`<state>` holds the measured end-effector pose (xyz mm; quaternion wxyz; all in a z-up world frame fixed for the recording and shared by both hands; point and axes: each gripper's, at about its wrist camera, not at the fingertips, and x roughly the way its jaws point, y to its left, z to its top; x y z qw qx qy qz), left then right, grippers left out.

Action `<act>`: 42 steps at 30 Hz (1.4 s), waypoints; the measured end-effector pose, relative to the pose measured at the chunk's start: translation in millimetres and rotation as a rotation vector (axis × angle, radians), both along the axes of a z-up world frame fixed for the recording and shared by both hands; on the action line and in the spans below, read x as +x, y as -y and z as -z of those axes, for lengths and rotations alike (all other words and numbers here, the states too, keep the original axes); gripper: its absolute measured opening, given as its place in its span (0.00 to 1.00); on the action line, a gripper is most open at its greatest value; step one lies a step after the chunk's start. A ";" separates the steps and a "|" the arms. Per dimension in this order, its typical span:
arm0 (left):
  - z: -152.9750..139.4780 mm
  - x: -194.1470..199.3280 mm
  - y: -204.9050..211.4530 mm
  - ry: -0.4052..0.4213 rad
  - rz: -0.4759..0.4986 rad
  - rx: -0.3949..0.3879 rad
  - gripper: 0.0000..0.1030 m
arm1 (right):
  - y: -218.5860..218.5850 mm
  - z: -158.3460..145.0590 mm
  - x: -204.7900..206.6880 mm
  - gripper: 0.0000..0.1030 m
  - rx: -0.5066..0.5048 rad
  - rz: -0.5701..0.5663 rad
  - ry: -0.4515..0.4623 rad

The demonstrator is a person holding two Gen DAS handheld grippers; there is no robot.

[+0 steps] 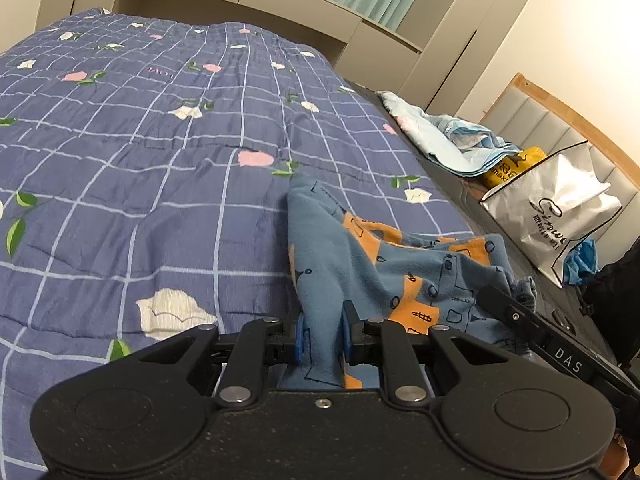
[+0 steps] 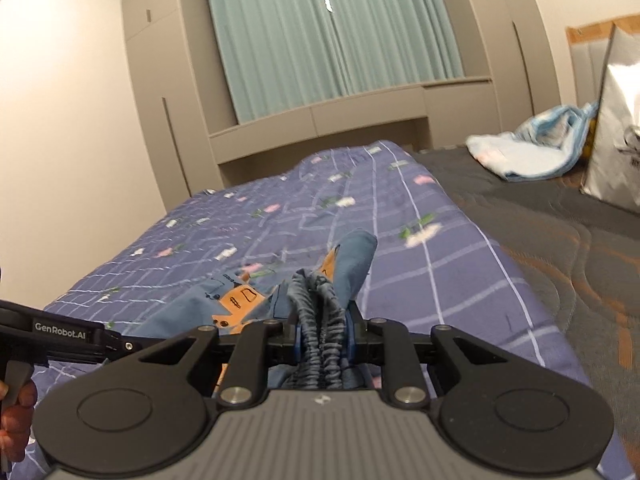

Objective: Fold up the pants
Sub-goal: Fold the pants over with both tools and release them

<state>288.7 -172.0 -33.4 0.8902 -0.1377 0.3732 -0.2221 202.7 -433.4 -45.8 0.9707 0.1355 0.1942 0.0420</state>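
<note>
A purple-blue quilted bedspread [image 1: 160, 152] with a pale grid and printed flowers covers most of the bed, leaving a strip of dark grey mattress [image 2: 540, 216] bare along its right side. On that strip lie a crumpled light blue cloth [image 1: 452, 140] and, beside it, a white paper shopping bag [image 1: 560, 208]. The small blue pants with orange patches [image 1: 380, 264] lie bunched on the bedspread near its edge, stretched between the two tools. The left gripper [image 1: 323, 332] pinches a plain blue fold of the pants between its pads. The right gripper [image 2: 323, 332] is clamped on the gathered elastic waistband [image 2: 320, 320]
</note>
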 end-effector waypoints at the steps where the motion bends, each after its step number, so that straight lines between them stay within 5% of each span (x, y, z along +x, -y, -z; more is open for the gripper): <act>1: 1.6 0.4 0.1 -0.003 0.001 0.003 0.19 | 1.8 4.0 0.1 0.22 0.009 0.003 -0.007; 12: 6.3 3.6 -1.4 -0.025 -0.003 0.012 0.27 | 14.0 19.4 7.1 0.34 0.051 0.031 -0.047; 17: 5.7 1.1 1.2 -0.032 -0.008 0.026 0.44 | 14.9 21.2 7.8 0.42 0.054 0.044 -0.058; 19: 4.9 -0.2 1.3 -0.030 -0.011 0.028 0.57 | 14.8 21.0 7.5 0.53 0.053 0.045 -0.058; 34: -11.9 -14.0 -3.8 0.040 -0.058 0.063 0.98 | 12.0 13.7 -5.8 0.98 0.029 0.090 -0.027; 42: -23.2 -26.2 -3.6 0.088 -0.086 0.111 0.99 | 6.5 5.6 -18.5 1.00 -0.004 0.124 -0.003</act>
